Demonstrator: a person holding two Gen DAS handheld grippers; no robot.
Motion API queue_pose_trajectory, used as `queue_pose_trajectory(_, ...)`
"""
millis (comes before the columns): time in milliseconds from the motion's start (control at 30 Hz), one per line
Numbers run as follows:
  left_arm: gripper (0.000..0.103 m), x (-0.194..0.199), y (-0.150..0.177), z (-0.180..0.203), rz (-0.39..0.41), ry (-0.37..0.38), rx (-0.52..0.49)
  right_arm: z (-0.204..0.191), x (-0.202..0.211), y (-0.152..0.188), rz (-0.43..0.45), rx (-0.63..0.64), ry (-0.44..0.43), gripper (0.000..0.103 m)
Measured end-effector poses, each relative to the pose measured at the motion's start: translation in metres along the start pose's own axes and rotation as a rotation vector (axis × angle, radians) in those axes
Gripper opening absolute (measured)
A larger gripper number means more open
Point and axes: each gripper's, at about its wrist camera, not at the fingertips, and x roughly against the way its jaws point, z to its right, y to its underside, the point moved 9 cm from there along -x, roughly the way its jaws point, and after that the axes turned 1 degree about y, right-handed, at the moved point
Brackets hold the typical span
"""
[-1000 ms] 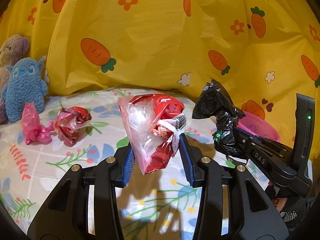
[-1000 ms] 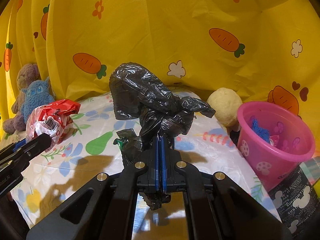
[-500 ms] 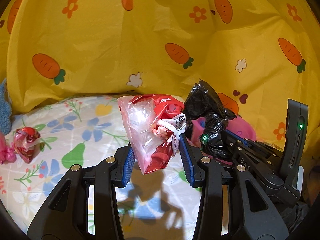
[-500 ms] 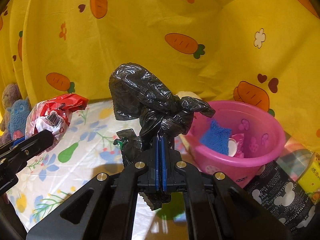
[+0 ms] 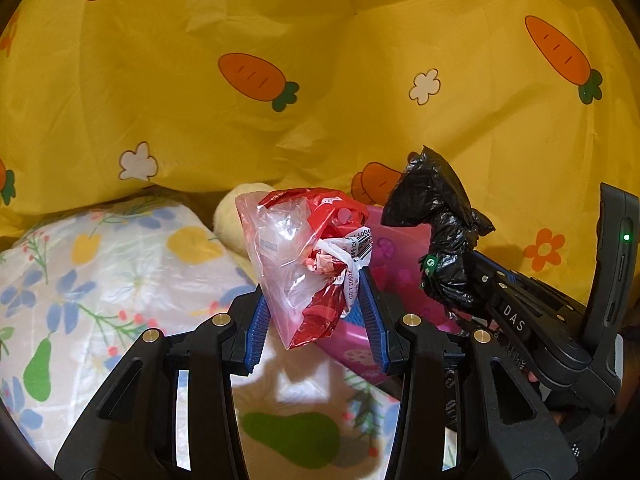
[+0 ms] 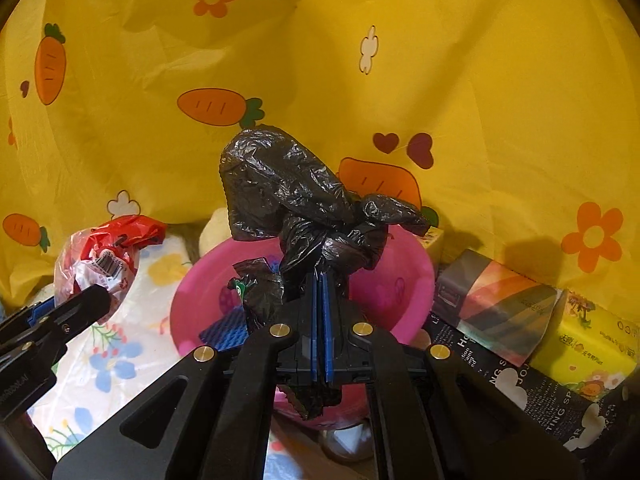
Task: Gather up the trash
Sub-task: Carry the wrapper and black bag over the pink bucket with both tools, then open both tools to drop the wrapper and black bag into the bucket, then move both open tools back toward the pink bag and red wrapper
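My left gripper [image 5: 314, 316] is shut on a crumpled red and clear plastic bag [image 5: 308, 256], held up in the air; the same bag [image 6: 106, 260] shows at the left of the right wrist view. A knotted black plastic bag [image 6: 304, 208] is pinched between the blue pads of my right gripper [image 6: 320, 312], which is shut on it. That black bag [image 5: 440, 236] appears right of the red bag in the left wrist view. A pink bucket [image 6: 400, 280] sits just behind and below both bags, with blue and pink scraps inside. Its rim [image 5: 400, 236] is partly hidden.
A floral sheet [image 5: 100, 272] covers the surface at left. Yellow carrot-print cloth [image 6: 480, 100] hangs behind everything. A cream plush ball [image 5: 232, 216] lies beside the bucket. Right of the bucket are a dark printed box [image 6: 500, 308] and a yellow tissue pack [image 6: 588, 344].
Both grippers have swung to the right with their bags. The plush toys and pink wrappers at left have left the view, and the pink bucket now sits right behind both bags.
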Motion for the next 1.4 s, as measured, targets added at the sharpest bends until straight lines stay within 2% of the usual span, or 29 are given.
queue_pose_trajectory(233, 0.041, -0.040, -0.001, 0.023, -0.044, 0.061, -0.017, 0.017, -0.016, -0.001, -0.020, -0.018, 0.016, 0.004)
queue_pose_trajectory(600, 0.042, -0.071, -0.002, 0.026, -0.071, 0.091, -0.011, 0.028, -0.035, 0.001, -0.049, -0.041, 0.020, 0.004)
queue_pose_trajectory(633, 0.044, -0.074, -0.001, 0.026, -0.076, 0.096, -0.013, 0.029, -0.037, 0.001, -0.050, -0.042, 0.020, 0.004)
queue_pose_trajectory(700, 0.056, -0.078, 0.001, 0.026, -0.079, 0.102, -0.015, 0.031, -0.039, 0.001, -0.052, -0.048, 0.018, 0.005)
queue_pose_trajectory(767, 0.071, -0.077, 0.002, 0.025, -0.067, 0.118, -0.013, 0.033, -0.041, 0.003, -0.058, -0.047, 0.021, 0.014)
queue_pose_trajectory(800, 0.074, -0.076, 0.001, 0.024, -0.060, 0.119, -0.008, 0.035, -0.042, 0.004, -0.060, -0.050, 0.022, 0.019)
queue_pose_trajectory(867, 0.080, -0.073, 0.000, 0.018, -0.045, 0.115, 0.011, 0.037, -0.041, 0.003, -0.051, -0.058, 0.020, 0.041)
queue_pose_trajectory(1000, 0.089, -0.062, -0.003, 0.007, -0.022, 0.095, 0.045, 0.040, -0.037, 0.001, -0.030, -0.068, 0.026, 0.050)
queue_pose_trajectory(1167, 0.095, -0.043, -0.001, -0.007, 0.007, 0.042, 0.053, 0.036, -0.028, 0.000, -0.002, -0.038, 0.050, 0.068)
queue_pose_trajectory(1400, 0.096, -0.013, 0.006, -0.021, 0.039, -0.014, 0.061, 0.018, -0.010, 0.004, 0.028, 0.032, 0.062, 0.077)
